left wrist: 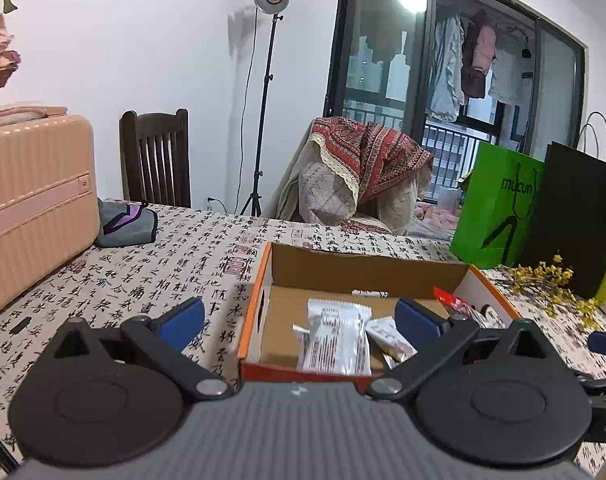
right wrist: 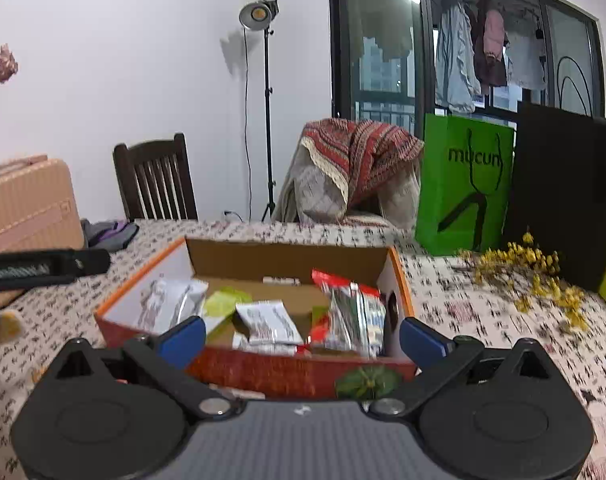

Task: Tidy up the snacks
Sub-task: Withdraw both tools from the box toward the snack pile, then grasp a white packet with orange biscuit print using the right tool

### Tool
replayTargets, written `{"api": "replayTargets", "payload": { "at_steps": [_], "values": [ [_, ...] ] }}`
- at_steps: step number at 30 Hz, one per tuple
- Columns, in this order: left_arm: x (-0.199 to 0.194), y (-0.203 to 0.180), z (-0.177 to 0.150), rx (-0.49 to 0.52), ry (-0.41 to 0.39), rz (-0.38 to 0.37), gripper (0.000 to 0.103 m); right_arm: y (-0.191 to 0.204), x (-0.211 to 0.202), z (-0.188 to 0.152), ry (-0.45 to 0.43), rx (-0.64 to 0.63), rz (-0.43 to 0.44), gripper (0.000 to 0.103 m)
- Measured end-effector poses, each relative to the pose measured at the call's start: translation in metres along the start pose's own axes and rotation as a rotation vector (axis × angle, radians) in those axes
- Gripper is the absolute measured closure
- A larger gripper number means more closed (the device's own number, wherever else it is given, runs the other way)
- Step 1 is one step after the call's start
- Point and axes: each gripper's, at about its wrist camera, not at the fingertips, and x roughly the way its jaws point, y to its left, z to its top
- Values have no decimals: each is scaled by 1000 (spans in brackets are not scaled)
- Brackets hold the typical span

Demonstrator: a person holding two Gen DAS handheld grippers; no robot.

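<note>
Both my left gripper (left wrist: 299, 322) and right gripper (right wrist: 301, 338) stood spread and empty before the orange box (right wrist: 143, 332). Snack packets (right wrist: 269, 322) lay inside: light, crinkly, probably slippery; best pinched at a sealed edge.

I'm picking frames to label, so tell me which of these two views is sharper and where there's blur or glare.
Left wrist view: sharper, the tablecloth characters are readable; a ceiling light glares in the window. Right wrist view: motion-blurred, cloth print and box front edge smeared. Both: fisheye bends the window frames.
</note>
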Motion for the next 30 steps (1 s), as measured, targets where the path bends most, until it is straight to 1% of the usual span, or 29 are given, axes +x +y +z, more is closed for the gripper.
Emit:
{"api": "replayTargets", "payload": {
  "at_steps": [9, 13, 18, 21, 24, 30],
  "values": [
    [-26, 9, -21, 18, 26, -28, 0, 7, -10, -29, 69, 5, 26, 0],
    [-32, 14, -34, 9, 52, -36, 0, 11, -15, -40, 79, 15, 46, 0],
    [-38, 22, -46, 4, 81, -43, 0, 22, -16, -54, 120, -5, 76, 0],
    [-41, 26, -54, 8, 93, -46, 0, 27, -14, -62, 153, -19, 103, 0],
    [-42, 32, -62, 10, 110, -43, 0, 32, -9, -71, 187, -37, 102, 0],
    [-44, 47, -76, 1, 147, -27, 0, 41, 3, -87, 260, -61, 106, 4]
  ]
}}
